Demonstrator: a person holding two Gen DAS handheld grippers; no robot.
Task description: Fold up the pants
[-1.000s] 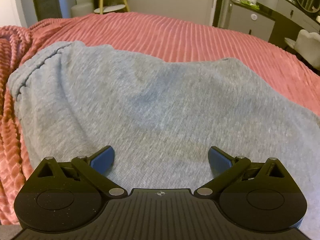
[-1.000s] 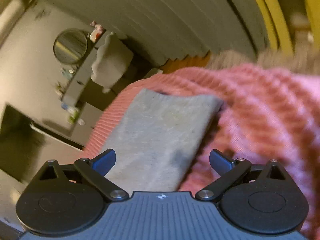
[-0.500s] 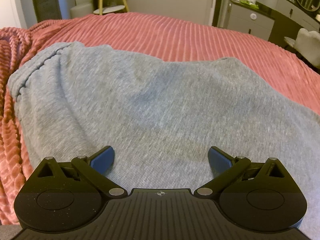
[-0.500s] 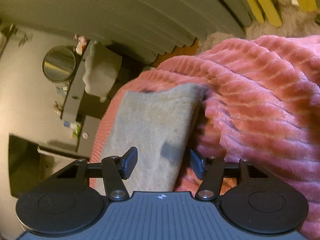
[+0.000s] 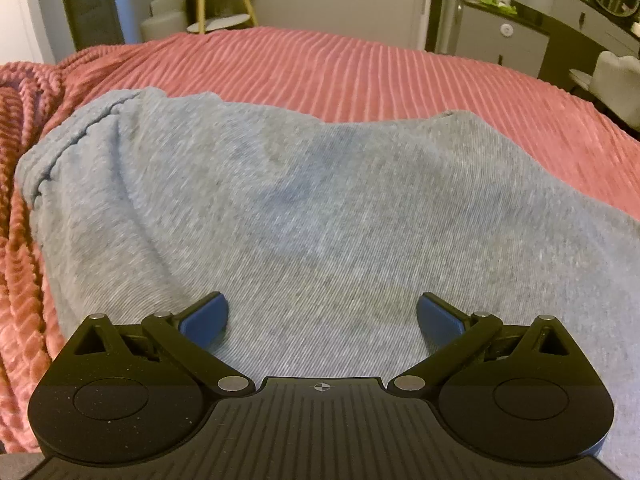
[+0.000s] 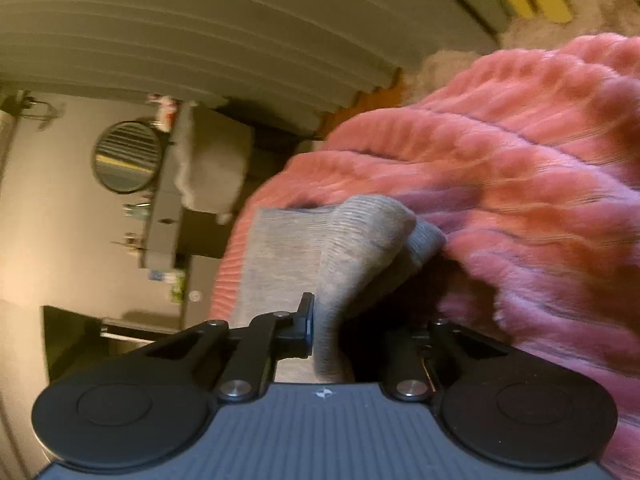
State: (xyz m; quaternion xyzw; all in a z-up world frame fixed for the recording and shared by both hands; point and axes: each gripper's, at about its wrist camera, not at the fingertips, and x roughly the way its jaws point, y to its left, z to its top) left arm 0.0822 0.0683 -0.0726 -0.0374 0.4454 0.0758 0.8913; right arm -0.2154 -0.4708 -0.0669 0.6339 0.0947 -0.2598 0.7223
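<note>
Grey pants [image 5: 304, 208] lie spread on a pink ribbed bedspread [image 5: 360, 68], waistband seam at the left. My left gripper [image 5: 322, 314] is open and empty, its blue pads resting low over the cloth. In the right wrist view my right gripper [image 6: 332, 328] is shut on the pant leg end [image 6: 320, 248], which bunches up and lifts between the jaws. The right finger is hidden behind the cloth.
The bedspread bunches in thick folds at the left [image 5: 20, 240] and rises to the right of the leg [image 6: 520, 208]. A dresser [image 5: 500, 36], round mirror [image 6: 126, 156], pale chair [image 5: 616, 80] and yellow-legged stand [image 5: 224, 4] line the room's edges.
My right gripper closed from wide open onto the pant leg end, and the cloth now bunches and lifts. My left gripper stayed open and nearly still.
</note>
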